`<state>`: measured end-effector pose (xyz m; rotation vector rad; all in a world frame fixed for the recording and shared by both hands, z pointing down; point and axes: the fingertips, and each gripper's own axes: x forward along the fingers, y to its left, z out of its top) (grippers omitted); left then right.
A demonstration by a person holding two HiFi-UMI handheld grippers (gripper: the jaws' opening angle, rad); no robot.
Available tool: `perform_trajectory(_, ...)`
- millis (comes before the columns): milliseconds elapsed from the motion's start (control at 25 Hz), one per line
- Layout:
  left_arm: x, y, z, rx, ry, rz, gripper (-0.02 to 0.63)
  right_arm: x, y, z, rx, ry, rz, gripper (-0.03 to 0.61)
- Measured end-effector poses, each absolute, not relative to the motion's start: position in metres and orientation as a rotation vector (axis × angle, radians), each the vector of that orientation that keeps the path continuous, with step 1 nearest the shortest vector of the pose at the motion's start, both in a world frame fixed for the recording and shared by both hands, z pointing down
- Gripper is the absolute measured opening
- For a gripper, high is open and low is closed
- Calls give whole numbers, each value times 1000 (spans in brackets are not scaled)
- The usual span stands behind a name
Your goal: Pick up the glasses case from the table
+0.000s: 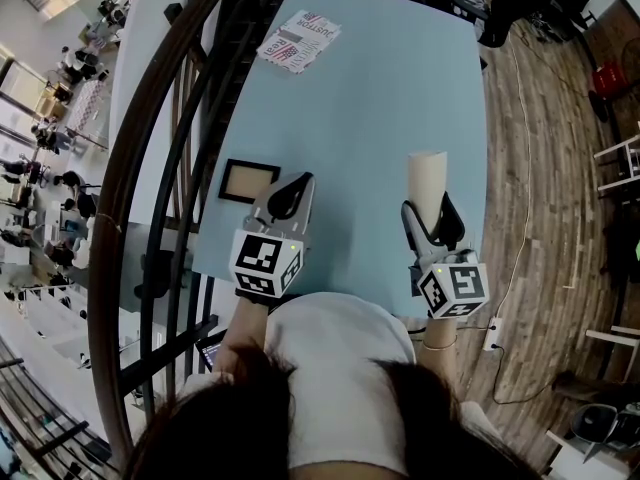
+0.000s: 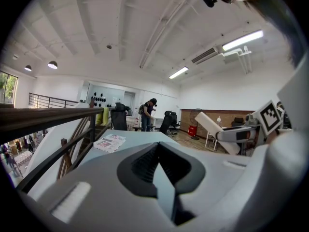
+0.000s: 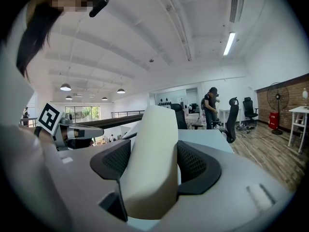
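The cream glasses case [image 1: 427,180] is clamped between the jaws of my right gripper [image 1: 430,218], over the near right part of the light blue table [image 1: 370,98]. In the right gripper view the case [image 3: 152,153] fills the gap, with both black pads pressed against its sides, and it juts out past my right gripper [image 3: 152,166]. From the left gripper view the case [image 2: 215,128] rises tilted off to the right. My left gripper [image 1: 293,196] hovers at the near left of the table. Its fingertips meet with nothing between them, as its own view of the left gripper [image 2: 157,151] shows.
A small black-framed plate [image 1: 248,180] lies left of my left gripper. A printed booklet [image 1: 298,40] lies at the far end of the table. A dark railing [image 1: 190,118] runs along the table's left side. Wooden floor and a white power strip [image 1: 492,336] are to the right.
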<state>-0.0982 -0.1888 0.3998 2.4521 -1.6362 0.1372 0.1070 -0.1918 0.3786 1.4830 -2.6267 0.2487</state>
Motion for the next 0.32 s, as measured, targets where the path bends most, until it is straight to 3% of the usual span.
perform_trajectory(320, -99, -188, 402, 2449, -1629, 141, 58, 107, -191, 379, 1489, -2622, 254, 301)
